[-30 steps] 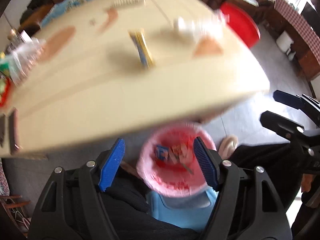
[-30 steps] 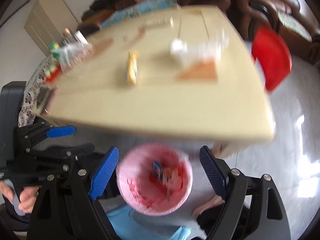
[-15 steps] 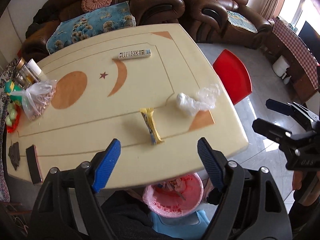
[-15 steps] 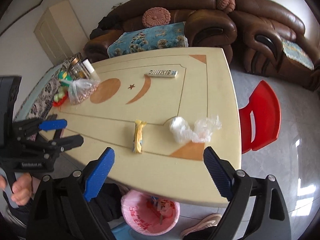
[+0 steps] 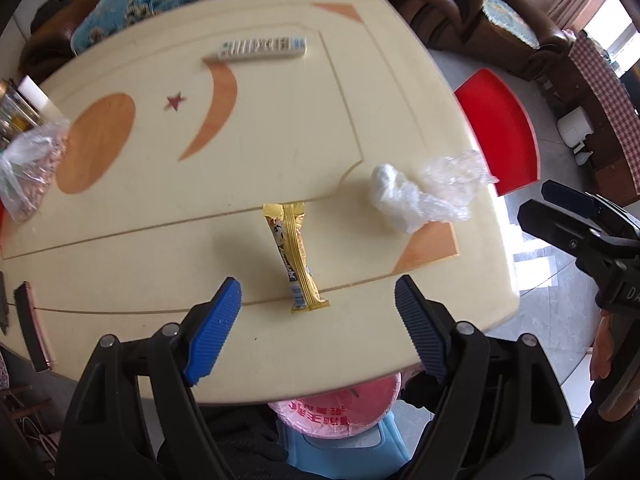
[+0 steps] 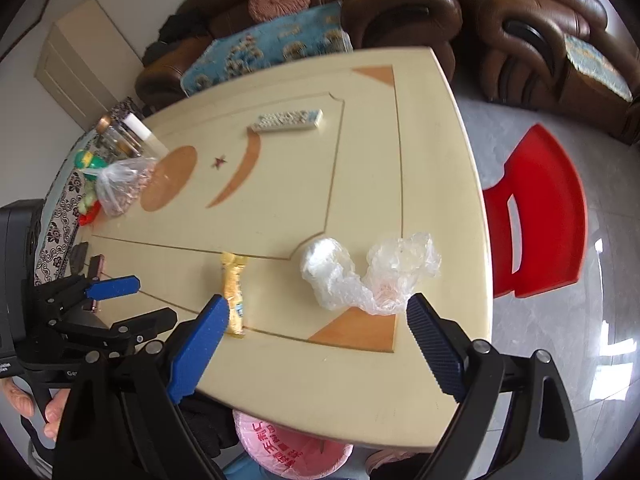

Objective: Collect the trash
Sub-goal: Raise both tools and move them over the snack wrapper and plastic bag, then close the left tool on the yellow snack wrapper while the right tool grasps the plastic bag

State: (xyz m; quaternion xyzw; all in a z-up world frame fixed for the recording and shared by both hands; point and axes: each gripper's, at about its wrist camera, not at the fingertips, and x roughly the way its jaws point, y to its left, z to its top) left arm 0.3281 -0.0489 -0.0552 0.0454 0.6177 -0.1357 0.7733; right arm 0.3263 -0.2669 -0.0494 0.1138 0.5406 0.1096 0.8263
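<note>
A gold snack wrapper (image 5: 296, 256) (image 6: 234, 292) lies on the cream table (image 5: 280, 140) near its front edge. To its right sits a crumpled clear plastic bag (image 5: 420, 196) (image 6: 360, 272). My left gripper (image 5: 318, 292) hovers open over the wrapper's near end, with nothing between its pads. My right gripper (image 6: 318, 300) hovers open just in front of the plastic and is empty. A pink-lined trash bin (image 5: 340, 408) (image 6: 288, 452) peeks out below the table edge, mostly hidden.
A white remote (image 5: 262, 48) lies at the far middle of the table. A bag of nuts (image 5: 28, 176) and jars (image 6: 120, 136) stand at the left edge, near a dark phone (image 5: 30, 324). A red chair (image 6: 536, 216) stands right, brown sofas behind.
Both grippers moved from over the pink bin up and forward above the table's front edge. The bin slid nearly out of sight, and the wrapper and plastic came closer.
</note>
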